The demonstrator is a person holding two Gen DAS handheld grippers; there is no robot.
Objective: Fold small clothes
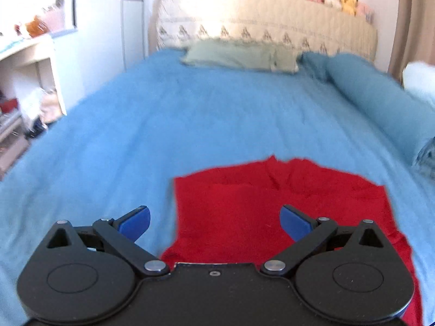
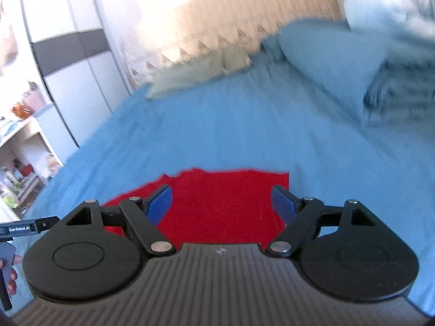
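Note:
A red garment (image 1: 244, 203) lies flat on the blue bed cover (image 1: 163, 125), with a fold across its far part. It also shows in the right wrist view (image 2: 223, 203). My left gripper (image 1: 214, 221) is open and empty, held above the garment's left edge. My right gripper (image 2: 221, 203) is open and empty, held above the garment's right part. The near edge of the garment is hidden under both grippers.
A pale green pillow (image 1: 242, 55) and a blue pillow (image 1: 380, 95) lie by the headboard (image 1: 272, 21). Folded blue-grey cloth (image 2: 402, 92) is stacked at the right. White shelves (image 1: 27, 81) stand left of the bed. The left gripper's body (image 2: 24, 228) shows at the far left.

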